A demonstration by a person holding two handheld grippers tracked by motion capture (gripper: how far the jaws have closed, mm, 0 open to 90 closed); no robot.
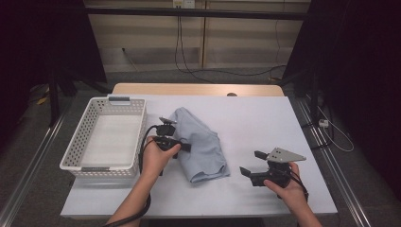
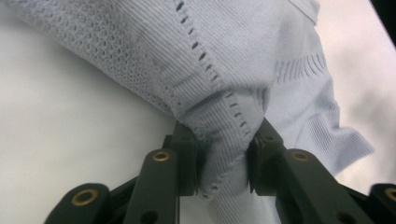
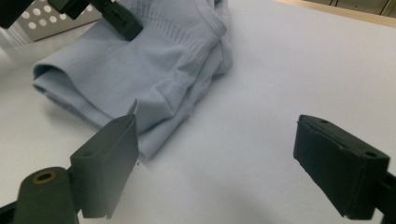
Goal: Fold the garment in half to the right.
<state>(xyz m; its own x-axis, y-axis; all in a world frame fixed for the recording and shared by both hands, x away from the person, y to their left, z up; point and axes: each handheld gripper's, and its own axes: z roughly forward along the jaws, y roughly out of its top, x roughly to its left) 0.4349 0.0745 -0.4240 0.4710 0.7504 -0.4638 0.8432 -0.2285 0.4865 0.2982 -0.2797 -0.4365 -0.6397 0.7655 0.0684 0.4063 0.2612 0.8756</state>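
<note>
A light blue knitted garment [image 1: 201, 144] lies folded on the white table cover [image 1: 255, 118], right of the basket. My left gripper [image 1: 185, 147] sits at the garment's left edge. In the left gripper view its jaws pinch a bunched fold of the blue knit garment [image 2: 224, 140] between the pads of my left gripper [image 2: 223, 163]. My right gripper [image 1: 250, 163] hovers over the bare cover to the right of the garment, jaws wide apart. The right gripper view has my right gripper [image 3: 215, 161] with nothing between its jaws and the garment [image 3: 140, 74] ahead and left of it.
A white perforated basket [image 1: 105, 137] stands at the table's left side. The wooden table edge [image 1: 198, 89] runs along the back. Cables hang down the back wall.
</note>
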